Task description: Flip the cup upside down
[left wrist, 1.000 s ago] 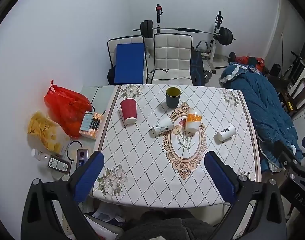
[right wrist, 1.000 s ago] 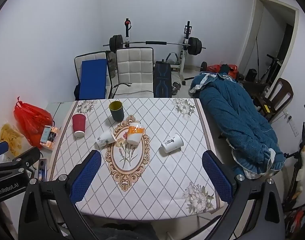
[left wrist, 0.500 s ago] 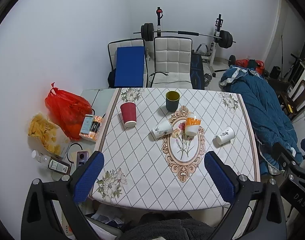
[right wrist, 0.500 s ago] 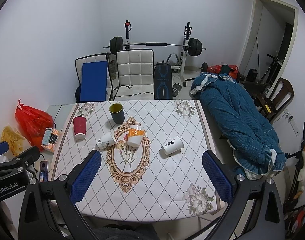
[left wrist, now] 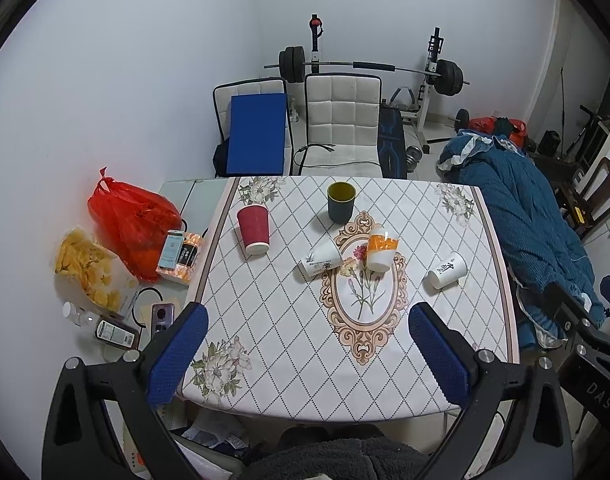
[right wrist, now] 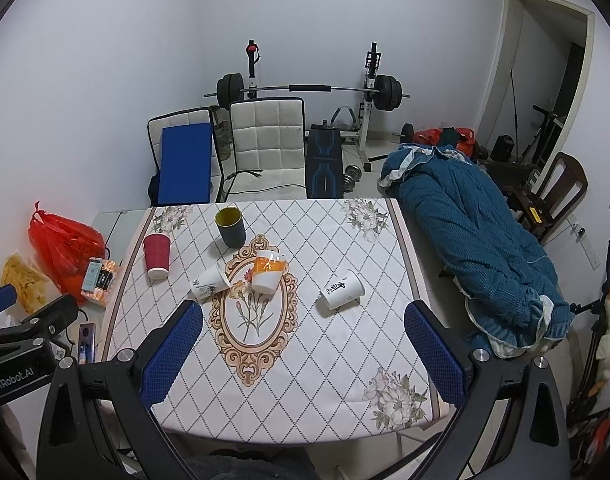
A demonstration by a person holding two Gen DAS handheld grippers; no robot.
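Pulled back from the tabletop [left wrist: 289,364], both hand-held grippers, left [left wrist: 308,350] and right [right wrist: 303,346], wide and empty. Green cup [left wrist: 340,201] beyond the centre medallion: stiff, probably light; best gripped mid-wall.

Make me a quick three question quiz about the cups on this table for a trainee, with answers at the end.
1. True or false: the left gripper is holding a cup.
2. Which cup stands mouth up? A) red cup B) dark green cup C) orange and white cup
3. How many white paper cups lie on their sides?

Key: 1. False; both it and the right gripper are open and empty. 2. B. 3. Two: one left of the table medallion, one near the right edge.
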